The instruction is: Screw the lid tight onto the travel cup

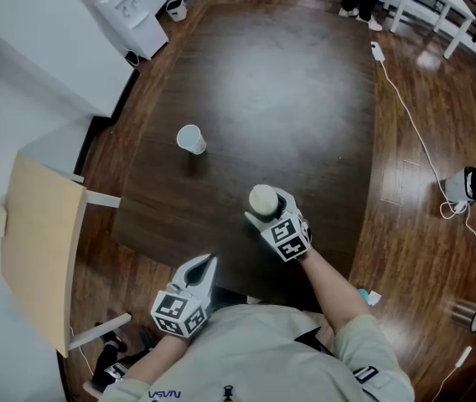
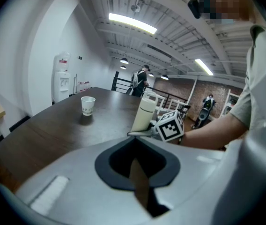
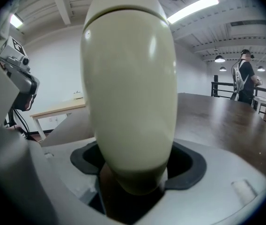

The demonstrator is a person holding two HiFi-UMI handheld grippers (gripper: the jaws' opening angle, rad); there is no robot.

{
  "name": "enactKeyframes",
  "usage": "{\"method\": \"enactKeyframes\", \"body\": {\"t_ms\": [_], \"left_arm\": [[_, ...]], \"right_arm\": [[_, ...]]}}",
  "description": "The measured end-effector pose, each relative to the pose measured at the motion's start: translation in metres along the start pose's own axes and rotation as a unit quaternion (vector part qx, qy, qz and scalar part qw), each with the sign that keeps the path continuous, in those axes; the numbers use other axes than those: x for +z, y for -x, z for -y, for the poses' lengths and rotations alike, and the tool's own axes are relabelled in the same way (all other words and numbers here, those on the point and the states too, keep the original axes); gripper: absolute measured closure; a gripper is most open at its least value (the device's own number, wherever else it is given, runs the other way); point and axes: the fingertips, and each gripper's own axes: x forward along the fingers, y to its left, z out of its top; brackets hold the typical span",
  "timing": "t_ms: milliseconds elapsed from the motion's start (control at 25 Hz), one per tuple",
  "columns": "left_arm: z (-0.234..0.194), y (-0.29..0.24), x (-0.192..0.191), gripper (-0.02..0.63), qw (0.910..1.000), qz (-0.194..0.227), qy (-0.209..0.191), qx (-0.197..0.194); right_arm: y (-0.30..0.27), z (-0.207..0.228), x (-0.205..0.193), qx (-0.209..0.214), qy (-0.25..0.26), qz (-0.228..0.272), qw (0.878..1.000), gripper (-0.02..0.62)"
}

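Findings at this moment:

1. We find the right gripper (image 1: 269, 217) closed on the cream, smooth-bodied cylindrical travel cup (image 1: 263, 198). Its jaws clasp the lower part of the cup's body, as the right gripper view shows. The cup stands nearly upright over the near right part of the dark brown wooden table (image 1: 288, 90). We cannot tell whether its base touches the table top.

2. The rounded cream lid (image 3: 123, 1) sits on top of the cup, and a thin seam marks where the two meet. We cannot judge how tightly it is seated.

3. The left gripper (image 1: 205, 268) has its jaws pressed together with nothing between them. It hangs over the table's near edge, close to the person's light-coloured sleeve (image 1: 238, 342), to the left of the cup and clear of it.

4. A small white paper cup (image 1: 191, 139) stands upright on the table, further out and to the left, well apart from both grippers.

5. Surroundings: a pale wooden desk (image 1: 41, 249) lies beside the table's left edge. A white water dispenser (image 1: 129, 11) stands against the wall beyond the table's far left corner. A thin white cable (image 1: 414, 132) runs across the wood floor to the right. A person (image 2: 140, 81) stands past the far end of the table.
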Motion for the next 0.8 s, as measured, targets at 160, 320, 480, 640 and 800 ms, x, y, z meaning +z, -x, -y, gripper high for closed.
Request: {"method": "enactKeyframes", "body": {"t_ms": [160,320,480,640,800], "left_arm": [[0.002,-0.002,0.005,0.603,1.0,0.006,-0.001,-0.007],[0.006,-0.008,0.016,0.603,0.9997,0.019,0.001,-0.015],[0.011,-0.012,0.033,0.603,0.9988,0.039,0.008,-0.029],[0.017,-0.017,0.055,0.603,0.9973,0.059,0.005,-0.044],[0.03,-0.02,0.077,0.603,0.9946,0.075,0.005,-0.072]], "right_arm": [[-0.001,0.003,0.004,0.01,-0.019,-0.005,1.0,0.278],[0.006,0.004,-0.003,0.03,-0.043,-0.022,0.998,0.282],[0.026,-0.007,0.0,0.074,-0.057,-0.042,0.995,0.284],[0.053,-0.03,0.009,0.146,-0.087,-0.056,0.984,0.285],[0.083,-0.055,0.017,0.223,-0.125,-0.066,0.965,0.285]]}}
